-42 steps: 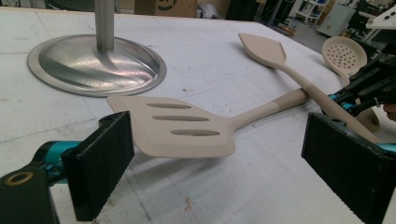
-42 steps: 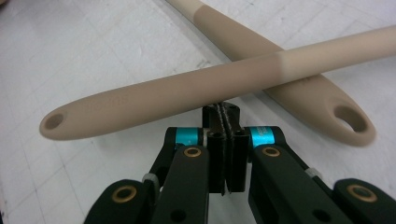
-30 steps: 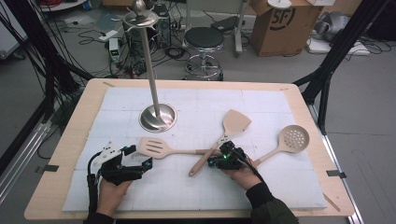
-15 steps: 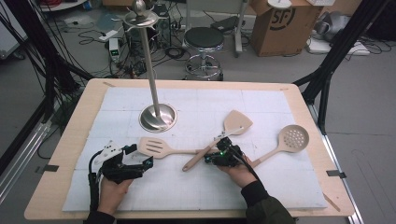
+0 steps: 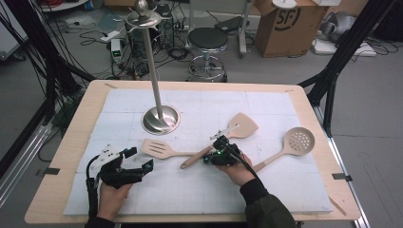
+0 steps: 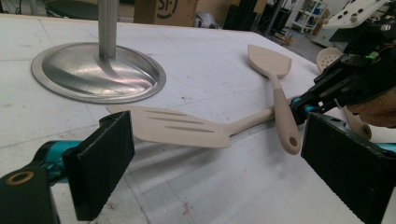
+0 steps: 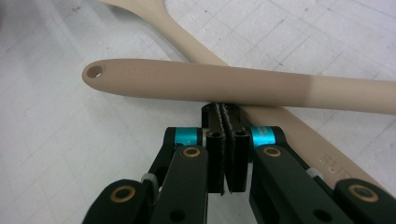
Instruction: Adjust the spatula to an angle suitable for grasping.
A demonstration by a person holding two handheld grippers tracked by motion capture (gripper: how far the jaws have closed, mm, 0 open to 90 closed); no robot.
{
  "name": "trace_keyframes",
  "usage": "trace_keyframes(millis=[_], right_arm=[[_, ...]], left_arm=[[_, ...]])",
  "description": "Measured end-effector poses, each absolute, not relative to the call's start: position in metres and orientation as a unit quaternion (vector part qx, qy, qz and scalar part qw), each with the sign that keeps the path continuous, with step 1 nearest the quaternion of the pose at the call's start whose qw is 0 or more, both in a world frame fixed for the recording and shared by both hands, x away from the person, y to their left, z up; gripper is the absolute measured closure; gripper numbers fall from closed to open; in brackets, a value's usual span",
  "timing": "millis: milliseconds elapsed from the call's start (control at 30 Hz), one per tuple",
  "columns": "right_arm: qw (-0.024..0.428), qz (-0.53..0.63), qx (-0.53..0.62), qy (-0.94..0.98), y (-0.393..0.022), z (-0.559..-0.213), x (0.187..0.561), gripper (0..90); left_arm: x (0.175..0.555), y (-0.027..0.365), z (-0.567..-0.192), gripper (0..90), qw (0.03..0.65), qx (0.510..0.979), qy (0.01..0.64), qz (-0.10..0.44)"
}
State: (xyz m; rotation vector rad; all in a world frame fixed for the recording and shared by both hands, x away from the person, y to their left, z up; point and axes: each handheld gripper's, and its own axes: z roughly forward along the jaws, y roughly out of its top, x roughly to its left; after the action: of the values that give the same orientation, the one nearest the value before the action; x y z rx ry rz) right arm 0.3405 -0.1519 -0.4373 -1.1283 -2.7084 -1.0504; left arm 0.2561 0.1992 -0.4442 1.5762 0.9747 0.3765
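Note:
A solid beige spatula lies slantwise at mid-table, its handle crossing over the handle of a slotted spatula. My right gripper is shut with nothing between its jaws, and its tip presses against the side of the solid spatula's handle. In the high view the right gripper sits at that crossing. My left gripper rests open near the front left. In the left gripper view the slotted spatula's head lies beyond the wide-open pads.
A metal stand with a round base and a tall pole rises at the back left of the white mat. A round perforated skimmer lies at the right, its handle pointing toward my right hand.
My right gripper has slid left, pushing the solid spatula's handle so its free end swung left and away. The left gripper has stayed put.

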Motion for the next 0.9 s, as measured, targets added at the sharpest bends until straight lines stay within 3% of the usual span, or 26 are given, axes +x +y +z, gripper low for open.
trace_keyframes(millis=[233, 433, 467, 500, 533, 900], right_arm=[[0.027, -0.336, -0.354, -0.872, -0.149, -0.440, 0.341, 89.4], [0.019, -0.352, -0.322, -0.879, -0.158, -0.425, 0.332, 74.8], [0.014, -0.367, -0.322, -0.873, -0.166, -0.417, 0.333, 66.3], [0.014, -0.367, -0.322, -0.873, -0.166, -0.417, 0.333, 66.3], [-0.005, -0.381, -0.325, -0.865, -0.174, -0.409, 0.338, 63.0], [-0.054, -0.350, -0.290, -0.889, -0.194, -0.379, 0.374, 57.1]], left_arm=[[0.256, 0.198, -0.444, 10.1, 0.584, 0.678, 0.416, 0.161], [0.254, 0.202, -0.445, 10.1, 0.585, 0.674, 0.421, 0.163], [0.254, 0.202, -0.445, 10.1, 0.585, 0.673, 0.423, 0.163], [0.253, 0.202, -0.445, 10.1, 0.586, 0.672, 0.423, 0.162], [0.253, 0.203, -0.444, 10.1, 0.585, 0.673, 0.423, 0.163], [0.250, 0.206, -0.444, 10.1, 0.582, 0.672, 0.427, 0.168]])
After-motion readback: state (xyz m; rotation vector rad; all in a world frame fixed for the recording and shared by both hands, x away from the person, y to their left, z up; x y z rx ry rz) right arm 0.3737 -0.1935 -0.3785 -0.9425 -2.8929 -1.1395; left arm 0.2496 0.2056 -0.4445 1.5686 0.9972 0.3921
